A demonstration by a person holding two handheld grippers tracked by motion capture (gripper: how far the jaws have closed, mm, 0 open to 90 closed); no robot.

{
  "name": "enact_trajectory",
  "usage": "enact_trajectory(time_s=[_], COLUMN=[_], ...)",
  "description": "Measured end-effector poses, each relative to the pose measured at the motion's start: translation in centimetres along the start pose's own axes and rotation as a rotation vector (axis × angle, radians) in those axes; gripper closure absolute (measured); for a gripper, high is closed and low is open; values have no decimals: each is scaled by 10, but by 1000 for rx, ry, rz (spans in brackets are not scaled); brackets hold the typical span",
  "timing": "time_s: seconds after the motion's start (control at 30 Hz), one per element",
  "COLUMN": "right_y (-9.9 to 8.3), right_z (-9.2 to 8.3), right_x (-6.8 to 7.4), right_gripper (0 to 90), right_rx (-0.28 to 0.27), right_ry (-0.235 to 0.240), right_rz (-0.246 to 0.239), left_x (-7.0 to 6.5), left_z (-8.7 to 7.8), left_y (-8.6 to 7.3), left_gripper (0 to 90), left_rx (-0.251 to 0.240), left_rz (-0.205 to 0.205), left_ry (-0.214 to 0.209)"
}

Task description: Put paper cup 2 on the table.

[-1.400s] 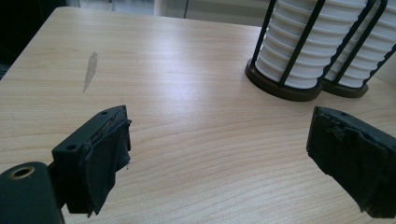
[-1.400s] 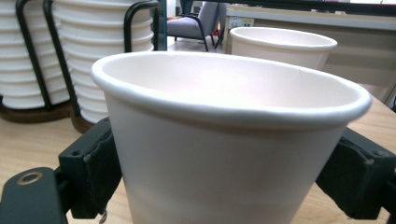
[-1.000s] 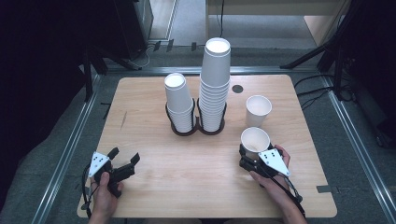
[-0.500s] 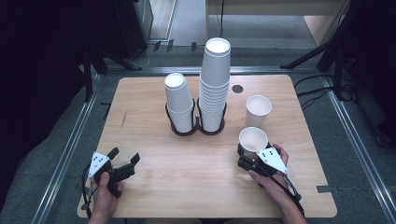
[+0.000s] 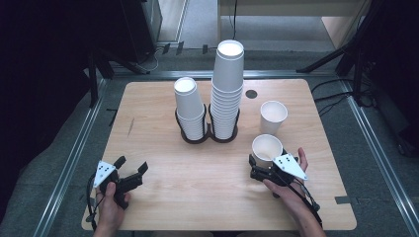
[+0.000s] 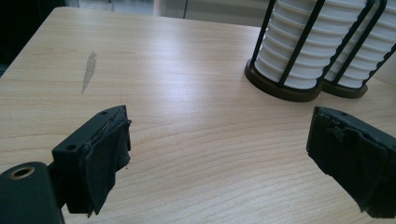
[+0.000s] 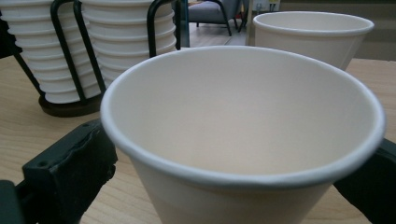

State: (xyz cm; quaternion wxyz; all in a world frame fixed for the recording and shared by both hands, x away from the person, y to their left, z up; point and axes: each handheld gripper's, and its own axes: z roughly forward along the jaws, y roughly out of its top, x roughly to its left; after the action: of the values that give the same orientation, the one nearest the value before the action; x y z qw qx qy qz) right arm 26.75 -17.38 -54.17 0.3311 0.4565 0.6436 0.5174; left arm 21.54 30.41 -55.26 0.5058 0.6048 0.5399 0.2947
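Standing upright on the worktop (image 5: 163,148) beside another cup (image 5: 272,116), the paper cup (image 5: 267,150) sits between the right hand-held gripper's (image 5: 258,167) jaws, which have just been opening to release it, while the left hand-held gripper (image 5: 132,170) waits spread and empty.

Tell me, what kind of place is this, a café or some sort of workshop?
Probably a lab or test room rather than a café. A bare wooden table stands alone between dark stands with cables on the floor. The paper cup stacks sit in wire holders, and a person works with a hand-held gripper in each hand.

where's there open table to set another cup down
Bare wood: the table's left half, between the cup stacks and the left gripper, and the front middle between both grippers. Crowded: right side, around the loose cup and the cup between the right gripper's jaws.
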Motion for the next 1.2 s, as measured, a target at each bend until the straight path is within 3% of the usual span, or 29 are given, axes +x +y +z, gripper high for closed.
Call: enact_trajectory(time_s=[0.33, 0.67, 1.2], right_y=[6, 14, 19], right_z=[-10, -31, -62], right_x=[1, -5, -35], right_gripper=[0, 0, 0], right_rx=[12, -10, -38], right_ry=[34, 21, -27], right_rz=[1, -55, -73], left_x=[0, 0, -1], left_z=[0, 0, 0], left_y=[0, 0, -1], left_gripper=[65, 65, 65], left_rx=[-1, 1, 0], left_rz=[-2, 2, 4], left_ry=[0, 3, 5])
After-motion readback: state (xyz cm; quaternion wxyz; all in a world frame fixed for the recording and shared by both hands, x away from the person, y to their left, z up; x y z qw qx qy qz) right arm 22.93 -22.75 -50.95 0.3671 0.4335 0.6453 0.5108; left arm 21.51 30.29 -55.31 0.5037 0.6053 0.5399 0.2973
